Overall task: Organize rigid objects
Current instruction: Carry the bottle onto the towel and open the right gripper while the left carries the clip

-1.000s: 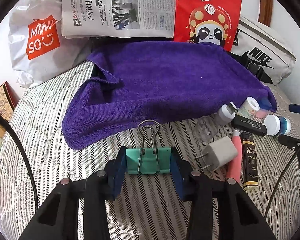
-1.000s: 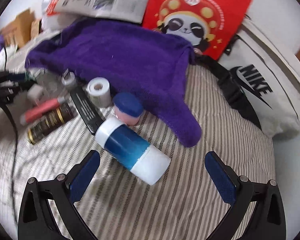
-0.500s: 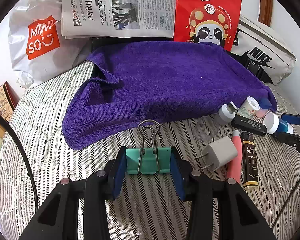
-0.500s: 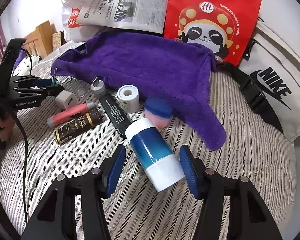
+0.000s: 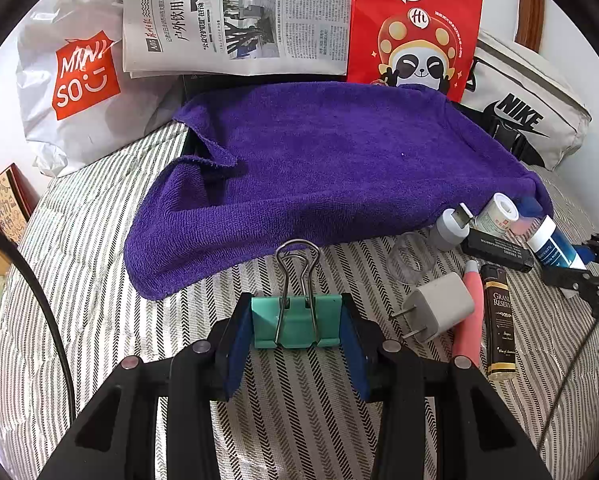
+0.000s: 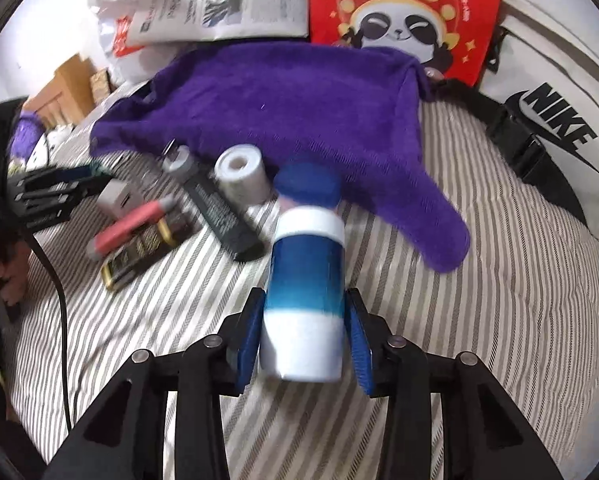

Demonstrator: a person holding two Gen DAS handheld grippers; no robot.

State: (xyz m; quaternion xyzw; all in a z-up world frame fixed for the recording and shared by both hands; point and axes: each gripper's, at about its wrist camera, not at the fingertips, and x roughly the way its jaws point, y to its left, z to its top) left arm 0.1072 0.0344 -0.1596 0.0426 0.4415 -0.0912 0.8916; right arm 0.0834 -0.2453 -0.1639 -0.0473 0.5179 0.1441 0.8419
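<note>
We have the left gripper (image 5: 297, 328) pinching the green clip (image 5: 295, 322) by its flat sides, handles pointing to 12 o'clock, so it cannot slip. The right gripper (image 6: 305, 330) has just been closing and now clamps the blue bottle (image 6: 305, 292) across its white base, cap toward 12. Beyond, at 10 o'clock in the right view, lie the remaining items; the purple towel (image 6: 299, 112) at 12 looks like our sorting spot.

The left gripper (image 5: 297, 326) is angling downward, its fingers (image 5: 235, 344) clamping a clip (image 5: 295, 322). The right gripper (image 6: 303, 332) has just been closing, now squeezing a bottle (image 6: 305, 280).
</note>
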